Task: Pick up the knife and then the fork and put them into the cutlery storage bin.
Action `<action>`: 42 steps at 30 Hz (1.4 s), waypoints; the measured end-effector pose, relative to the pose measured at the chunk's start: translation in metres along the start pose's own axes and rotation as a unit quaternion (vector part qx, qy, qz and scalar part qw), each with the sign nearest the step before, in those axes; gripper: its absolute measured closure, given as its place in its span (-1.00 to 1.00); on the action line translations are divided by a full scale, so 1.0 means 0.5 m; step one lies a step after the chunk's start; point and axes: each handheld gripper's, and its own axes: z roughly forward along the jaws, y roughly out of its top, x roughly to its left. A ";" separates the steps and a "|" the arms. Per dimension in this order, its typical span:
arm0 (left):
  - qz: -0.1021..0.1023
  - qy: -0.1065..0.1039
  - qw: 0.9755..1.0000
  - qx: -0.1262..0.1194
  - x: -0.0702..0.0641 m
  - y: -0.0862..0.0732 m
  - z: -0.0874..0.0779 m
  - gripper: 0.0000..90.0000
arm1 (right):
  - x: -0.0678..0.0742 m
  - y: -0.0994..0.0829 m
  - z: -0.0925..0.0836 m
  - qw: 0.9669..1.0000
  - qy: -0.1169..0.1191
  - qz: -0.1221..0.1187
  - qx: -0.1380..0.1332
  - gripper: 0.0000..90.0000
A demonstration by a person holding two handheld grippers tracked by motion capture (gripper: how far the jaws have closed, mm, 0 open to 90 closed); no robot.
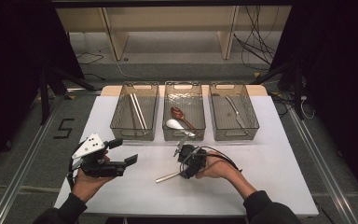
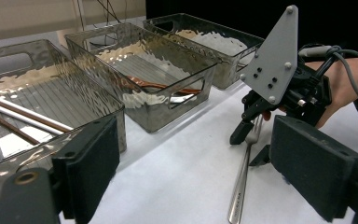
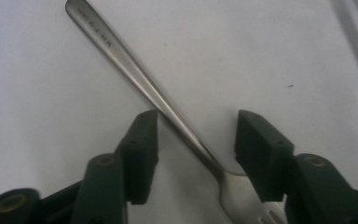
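The fork [image 3: 168,109] is lying flat on the white table [image 1: 270,177], handle running out towards my left, just in front of the middle bin [image 1: 183,116] — and I'm looking straight down on it through the right gripper view. The right gripper [image 3: 196,140] is sitting over its neck with the jaws about half open, one pad on either side of the slim stem just above the tines. The left pad's tip is just meeting the handle's edge; the other pad is standing clear of the metal, so nothing is being gripped yet. In the high view the right gripper [image 1: 189,163] is pointing down at the table, the right hand [image 1: 219,167] wrapping it from the side with the forearm coming in from the lower right.

The left gripper [image 1: 129,161] is hovering above the table's left part, well apart from the fork, its jaws gaping wide and holding nothing — the left hand [image 1: 88,179] is carrying it level, jaws aimed across at the other gripper. From the left gripper view I'm seeing the fork [image 2: 242,182] lying between the two pads in the frame, with the right gripper [image 2: 254,144] poised over its far end.
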 end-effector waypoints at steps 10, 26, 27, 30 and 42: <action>0.001 0.000 1.000 0.001 0.000 0.000 0.000 -0.65 | 0.007 -0.003 -0.007 0.999 0.006 -0.028 0.022 0.56; 0.002 0.001 1.000 0.003 -0.001 -0.001 0.001 -0.65 | 0.026 0.001 -0.010 0.996 0.008 -0.061 0.060 0.70; 0.002 0.001 1.000 0.003 -0.001 -0.001 0.001 -0.65 | 0.027 0.001 -0.010 0.996 0.008 -0.062 0.062 0.74; 0.001 0.001 1.000 0.002 -0.001 -0.001 0.001 -0.65 | 0.027 0.002 -0.010 0.996 0.015 -0.056 0.066 0.88; 0.002 0.001 1.000 0.002 -0.001 -0.001 0.001 -0.65 | 0.023 0.003 -0.011 0.997 0.018 -0.030 0.066 0.91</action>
